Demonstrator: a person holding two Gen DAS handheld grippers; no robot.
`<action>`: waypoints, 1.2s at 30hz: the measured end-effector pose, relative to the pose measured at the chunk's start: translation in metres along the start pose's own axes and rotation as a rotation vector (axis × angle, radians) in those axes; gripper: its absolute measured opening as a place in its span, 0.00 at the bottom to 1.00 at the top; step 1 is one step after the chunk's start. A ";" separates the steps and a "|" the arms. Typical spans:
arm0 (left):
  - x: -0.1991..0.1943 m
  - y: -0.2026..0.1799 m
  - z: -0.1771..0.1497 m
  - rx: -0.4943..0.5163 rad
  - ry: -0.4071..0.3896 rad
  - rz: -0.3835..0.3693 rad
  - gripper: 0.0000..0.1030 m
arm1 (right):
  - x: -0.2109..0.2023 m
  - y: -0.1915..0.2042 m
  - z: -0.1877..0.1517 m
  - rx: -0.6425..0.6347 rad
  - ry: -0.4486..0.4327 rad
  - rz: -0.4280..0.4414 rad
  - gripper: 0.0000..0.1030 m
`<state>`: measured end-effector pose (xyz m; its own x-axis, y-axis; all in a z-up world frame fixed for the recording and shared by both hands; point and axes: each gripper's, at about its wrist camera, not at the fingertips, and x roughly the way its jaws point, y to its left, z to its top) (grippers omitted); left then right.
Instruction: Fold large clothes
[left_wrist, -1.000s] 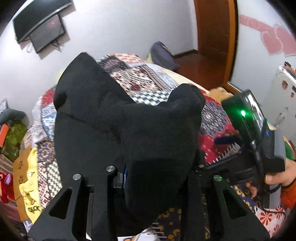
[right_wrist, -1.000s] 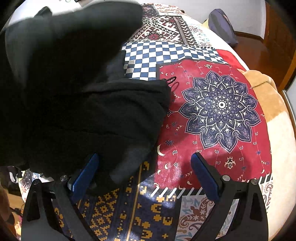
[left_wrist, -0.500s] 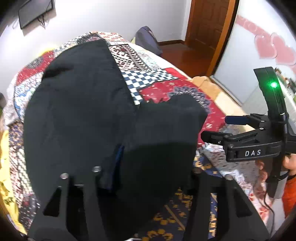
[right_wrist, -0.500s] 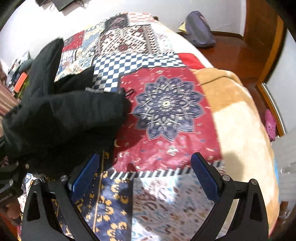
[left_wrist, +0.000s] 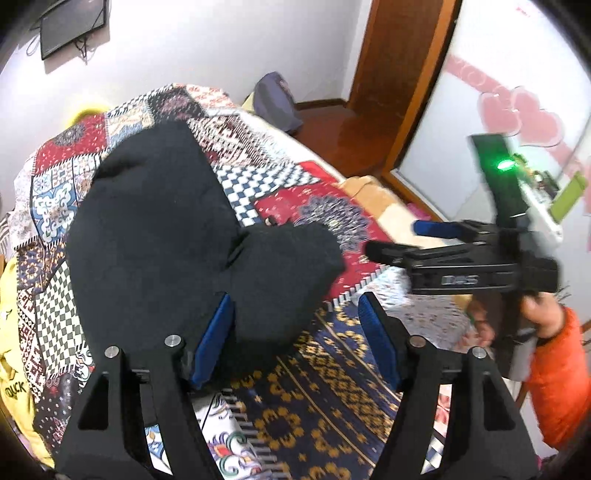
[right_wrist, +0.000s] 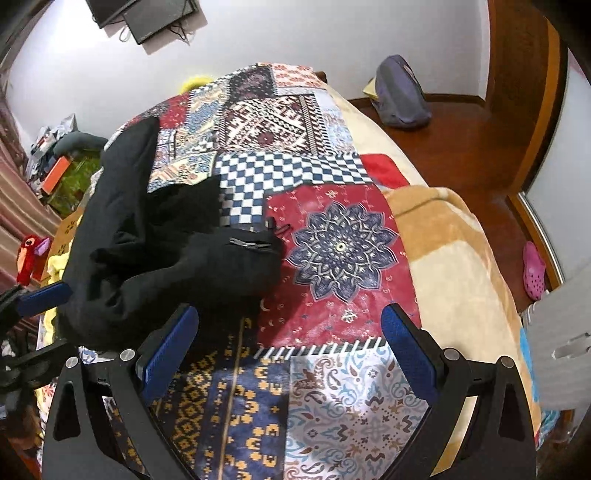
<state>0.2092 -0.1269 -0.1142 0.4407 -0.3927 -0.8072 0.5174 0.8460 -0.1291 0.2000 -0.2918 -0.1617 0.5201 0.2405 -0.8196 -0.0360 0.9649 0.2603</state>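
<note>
A patchwork bedspread covers the bed, a black garment lying bunched along its left side, one folded end reaching the red medallion panel. The left gripper, its jaws just opening, hovers wide over the garment's near edge, gripping nothing. The right gripper stands wide open, empty.

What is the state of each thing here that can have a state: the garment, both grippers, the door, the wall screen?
Black garment: lying on the patchwork bedspread, partly folded, released.
Left gripper: open, jaws just opened, garment's edge between them, not gripped.
Right gripper: open, nothing between the jaws.
Wooden door: cannot tell, only part shows.
Wall screen: dark.
</note>
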 end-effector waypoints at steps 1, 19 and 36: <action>-0.009 0.000 0.000 0.005 -0.015 0.010 0.67 | -0.003 0.002 -0.001 -0.003 -0.003 0.002 0.95; 0.006 0.123 -0.042 -0.277 0.040 0.155 0.71 | -0.024 0.089 0.028 -0.130 -0.112 0.101 0.96; 0.023 0.109 -0.049 -0.192 0.017 0.192 0.82 | 0.045 0.081 0.008 -0.174 0.068 0.001 0.97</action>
<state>0.2401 -0.0265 -0.1750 0.5038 -0.2134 -0.8370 0.2760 0.9580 -0.0781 0.2277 -0.2040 -0.1737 0.4610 0.2420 -0.8538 -0.1864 0.9670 0.1734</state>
